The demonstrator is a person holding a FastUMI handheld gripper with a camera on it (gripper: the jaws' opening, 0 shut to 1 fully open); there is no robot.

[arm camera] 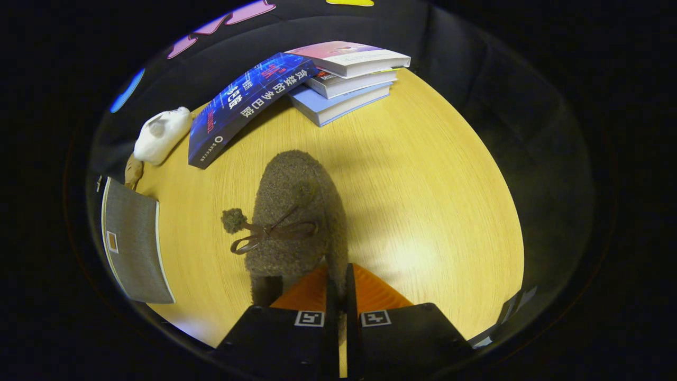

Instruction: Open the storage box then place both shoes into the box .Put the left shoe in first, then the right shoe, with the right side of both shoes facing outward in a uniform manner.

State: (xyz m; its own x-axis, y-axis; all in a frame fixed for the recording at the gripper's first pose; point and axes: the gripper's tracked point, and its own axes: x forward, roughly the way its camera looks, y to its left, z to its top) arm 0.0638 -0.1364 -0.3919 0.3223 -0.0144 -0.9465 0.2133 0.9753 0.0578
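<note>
**boxfan22:** So where's the shoe at in this shot?

**teddy_grip:** The fuzzy brown shoe (pixel 296 211) hangs right at the fingers, toe pointing away toward the stack of books (pixel 346 74), with the yellow wooden table (pixel 433 185) under it. The gripper (pixel 338 283) is pinched nearly closed, with the thin edge of the shoe's collar (the back rim, as far as I can tell) caught between both fingers. I'd call that a hold on the shoe, though the exact contact is hidden behind the fingertips.

**boxfan22:** How's that thing going to handle?

**teddy_grip:** My guess is light and floppy. It's all fleece-looking fabric, so the upper will sag and swing from a rim pinch. Not fragile, not slippery either, since the nap should give the fingers plenty of bite. The little ribbon bow (pixel 267 235) with its pom-pom (pixel 234 220) is the one bit I wouldn't grab; it would probably just pull loose.

**boxfan22:** And the box?

**teddy_grip:** The grey fabric storage box (pixel 132 241) sits off to the left of the shoe, near the table edge. I can't tell from this angle whether it's open. A white plush toy (pixel 161 133) lies beyond it beside a blue book (pixel 248 103) leaning on the stack.
</note>
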